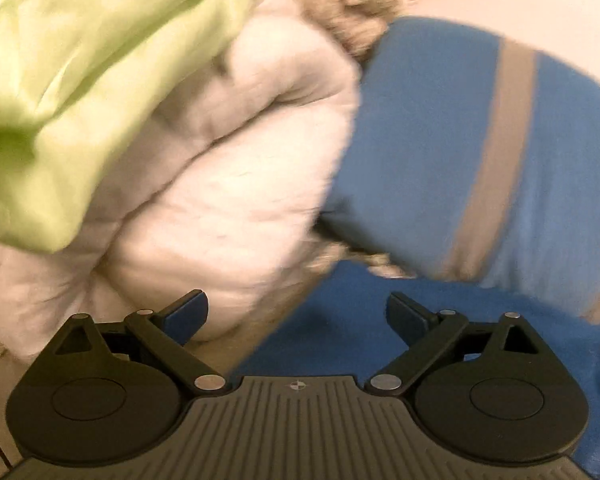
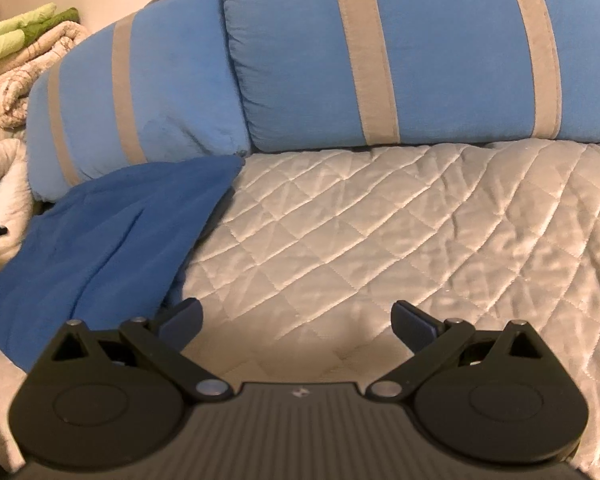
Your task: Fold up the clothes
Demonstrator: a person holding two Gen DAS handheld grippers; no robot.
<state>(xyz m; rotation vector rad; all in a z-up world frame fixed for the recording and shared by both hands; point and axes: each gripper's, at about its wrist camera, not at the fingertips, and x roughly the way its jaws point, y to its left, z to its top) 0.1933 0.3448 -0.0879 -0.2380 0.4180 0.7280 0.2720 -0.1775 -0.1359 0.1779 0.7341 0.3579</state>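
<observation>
Where the left wrist view looks, the left tool (image 1: 298,314) stands spread and empty; just beyond it is a puffy white quilted blanket (image 1: 228,184) under smooth lime-green fabric (image 1: 80,80), blurred. Only the right wrist view shows the diamond-stitched bed cover (image 2: 400,232): right tool (image 2: 297,320) spread, empty, soft blue garment (image 2: 112,236) left of it, below two striped pillows (image 2: 380,56).

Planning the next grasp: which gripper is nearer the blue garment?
Left. The left gripper hangs open right over the blue garment; the right gripper is over the quilt, garment beside it.
</observation>
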